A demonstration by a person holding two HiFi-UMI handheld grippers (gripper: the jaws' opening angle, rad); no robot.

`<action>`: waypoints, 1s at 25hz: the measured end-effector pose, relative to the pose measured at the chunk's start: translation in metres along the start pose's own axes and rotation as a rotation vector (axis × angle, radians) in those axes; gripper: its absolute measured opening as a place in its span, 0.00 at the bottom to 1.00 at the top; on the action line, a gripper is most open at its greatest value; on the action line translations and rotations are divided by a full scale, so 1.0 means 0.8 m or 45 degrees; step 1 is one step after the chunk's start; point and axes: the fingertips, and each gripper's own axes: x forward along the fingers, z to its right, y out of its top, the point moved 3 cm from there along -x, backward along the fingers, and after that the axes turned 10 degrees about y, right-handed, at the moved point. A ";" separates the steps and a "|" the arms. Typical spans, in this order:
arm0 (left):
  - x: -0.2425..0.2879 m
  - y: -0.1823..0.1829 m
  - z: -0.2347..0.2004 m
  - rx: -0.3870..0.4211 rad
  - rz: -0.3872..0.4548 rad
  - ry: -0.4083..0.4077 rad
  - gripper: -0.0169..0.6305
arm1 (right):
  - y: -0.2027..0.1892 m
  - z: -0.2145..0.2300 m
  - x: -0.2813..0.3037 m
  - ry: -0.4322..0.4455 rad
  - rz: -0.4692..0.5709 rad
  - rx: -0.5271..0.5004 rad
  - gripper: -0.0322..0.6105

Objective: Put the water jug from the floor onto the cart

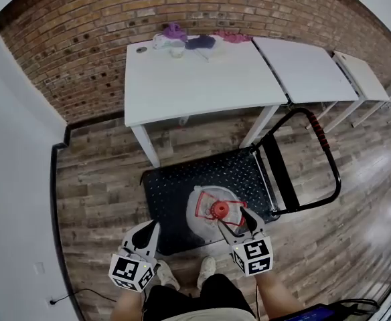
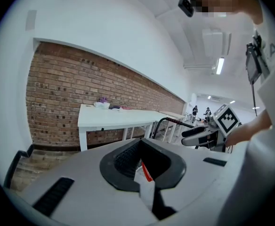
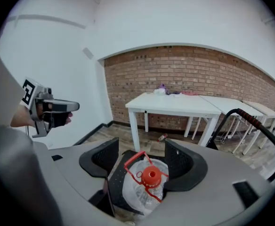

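A clear water jug (image 1: 207, 217) with a red cap and red handle stands upright on the near part of the cart's black platform (image 1: 182, 182). In the head view my right gripper (image 1: 232, 218) hovers at the jug's top. In the right gripper view it (image 3: 142, 157) is open, with the jug's cap (image 3: 150, 175) low between its wide-apart jaws and untouched. My left gripper (image 1: 148, 227) hangs left of the jug over the platform's front edge, and nothing is held in it. Its jaws (image 2: 140, 147) look shut, with only a sliver of the jug showing below them.
The cart's black push handle (image 1: 326, 152) with a red grip rises at the right. A white table (image 1: 195, 79) with small items stands past the cart against a brick wall, and more tables stand to the right. A small bottle (image 3: 162, 137) lies under the table. My shoes (image 1: 205, 269) are just behind the cart.
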 end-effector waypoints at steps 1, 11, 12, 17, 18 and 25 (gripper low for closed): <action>-0.005 0.010 0.002 0.008 0.017 -0.005 0.02 | 0.011 -0.007 -0.010 -0.005 0.033 0.002 0.52; -0.069 0.093 -0.004 0.085 0.205 -0.134 0.02 | 0.070 -0.080 -0.096 -0.197 0.257 -0.040 0.09; -0.074 0.094 -0.007 0.092 0.209 -0.148 0.02 | 0.070 -0.090 -0.103 -0.216 0.273 -0.031 0.05; -0.095 0.098 -0.015 0.137 0.202 -0.235 0.02 | 0.053 -0.123 -0.128 -0.318 0.302 0.038 0.05; -0.099 0.100 -0.014 0.145 0.202 -0.250 0.02 | 0.053 -0.128 -0.134 -0.329 0.311 0.048 0.05; -0.128 0.087 0.016 0.157 0.178 -0.299 0.02 | 0.064 -0.138 -0.180 -0.365 0.388 0.029 0.05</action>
